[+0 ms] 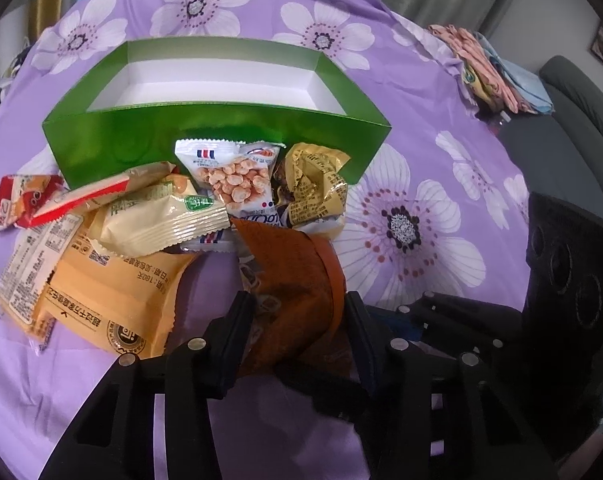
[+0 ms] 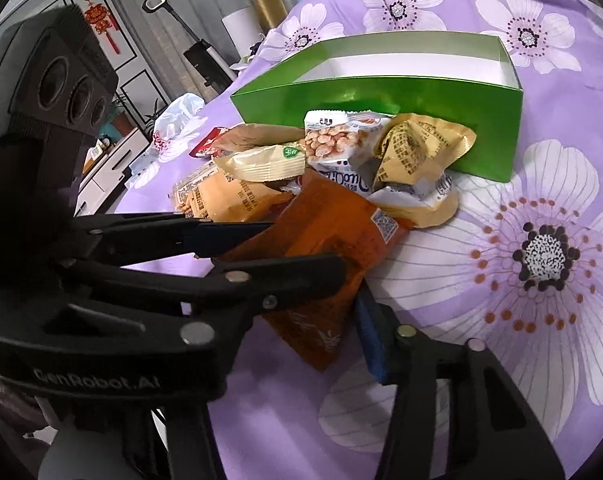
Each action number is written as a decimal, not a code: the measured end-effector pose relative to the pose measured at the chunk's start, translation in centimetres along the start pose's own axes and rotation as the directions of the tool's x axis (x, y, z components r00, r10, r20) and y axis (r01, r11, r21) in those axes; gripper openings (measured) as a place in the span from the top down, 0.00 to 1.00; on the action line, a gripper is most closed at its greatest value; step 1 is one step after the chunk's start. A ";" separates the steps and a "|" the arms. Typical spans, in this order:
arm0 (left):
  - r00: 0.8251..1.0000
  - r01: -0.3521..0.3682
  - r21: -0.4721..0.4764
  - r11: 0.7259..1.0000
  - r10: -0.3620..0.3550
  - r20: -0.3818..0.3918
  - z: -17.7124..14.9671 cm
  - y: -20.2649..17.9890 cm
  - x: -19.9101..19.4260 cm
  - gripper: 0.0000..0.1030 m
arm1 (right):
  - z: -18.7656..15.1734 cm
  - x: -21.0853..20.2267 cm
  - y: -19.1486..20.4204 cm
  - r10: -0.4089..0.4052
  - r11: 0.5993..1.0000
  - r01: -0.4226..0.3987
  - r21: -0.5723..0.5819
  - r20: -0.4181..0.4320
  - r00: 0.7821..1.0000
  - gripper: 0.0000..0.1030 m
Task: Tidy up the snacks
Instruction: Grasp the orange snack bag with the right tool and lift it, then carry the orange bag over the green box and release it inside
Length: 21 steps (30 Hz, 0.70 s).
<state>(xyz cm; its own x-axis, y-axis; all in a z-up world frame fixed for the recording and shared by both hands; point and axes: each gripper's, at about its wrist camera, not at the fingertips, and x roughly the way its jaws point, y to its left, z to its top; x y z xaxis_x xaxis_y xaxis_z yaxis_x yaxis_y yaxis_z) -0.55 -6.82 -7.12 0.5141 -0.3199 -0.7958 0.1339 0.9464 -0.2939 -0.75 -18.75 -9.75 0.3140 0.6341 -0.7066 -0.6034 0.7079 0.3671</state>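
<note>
With both the left hand-held gripper [image 1: 297, 332] and the right hand-held gripper [image 2: 321, 300] clenched on the orange snack packet [image 1: 297, 280] at six o'clock of the empty green box [image 1: 217, 148], it should be lifted level and lowered inside.

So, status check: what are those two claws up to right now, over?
Left gripper and right gripper both clamped on the orange packet. Green box looks empty, behind. Loose snack pile sits between packet and box.
</note>
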 end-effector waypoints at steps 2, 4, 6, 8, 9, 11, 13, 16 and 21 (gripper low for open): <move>1.000 0.000 0.008 1.000 0.000 0.007 -0.1 -0.2 -0.4 0.55 | 0.0 -0.4 0.0 0.013 1.000 -0.013 0.007 0.006 1.000 0.64; 1.000 0.002 0.012 1.000 -0.002 0.020 0.0 -0.4 -1.1 0.55 | 0.1 -1.0 0.4 0.010 1.000 -0.010 -0.008 0.017 1.000 0.65; 0.999 0.004 0.024 1.000 -0.005 0.042 0.3 -0.8 -1.9 0.55 | 0.3 -1.7 1.1 0.009 1.000 -0.008 -0.022 0.036 0.999 0.66; 0.998 -0.001 0.038 0.999 -0.002 0.066 0.6 -1.2 -2.8 0.55 | 0.7 -2.5 1.5 0.013 1.000 -0.011 -0.029 0.057 0.998 0.66; 0.997 -0.003 0.046 0.999 0.000 0.081 0.8 -1.4 -3.3 0.55 | 1.0 -3.1 1.8 0.014 0.999 -0.011 -0.034 0.073 0.997 0.66; 0.994 -0.008 0.059 0.998 0.001 0.110 1.3 -1.6 -4.2 0.55 | 1.5 -3.8 2.2 0.016 0.999 -0.012 -0.043 0.100 0.995 0.66; 0.991 -0.011 0.071 0.997 0.002 0.132 2.0 -1.8 -4.7 0.55 | 2.4 -4.4 2.5 0.013 0.998 -0.007 -0.056 0.119 0.993 0.66; 0.986 -0.018 0.085 0.996 0.004 0.166 3.4 -1.9 -5.3 0.55 | 3.8 -4.9 2.6 0.004 0.997 0.008 -0.076 0.148 0.989 0.66; 0.978 -0.026 0.100 0.995 0.004 0.208 6.2 -1.9 -5.4 0.55 | 6.4 -5.2 2.0 -0.018 0.994 0.039 -0.105 0.193 0.981 0.66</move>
<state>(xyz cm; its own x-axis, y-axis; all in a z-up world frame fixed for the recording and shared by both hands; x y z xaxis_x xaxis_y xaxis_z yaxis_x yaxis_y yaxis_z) 1.65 -6.58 0.99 0.6800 -0.2995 -0.6693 0.2045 0.9540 -0.2191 1.09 -18.61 -1.42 0.4609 0.6693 -0.5828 -0.6642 0.6957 0.2737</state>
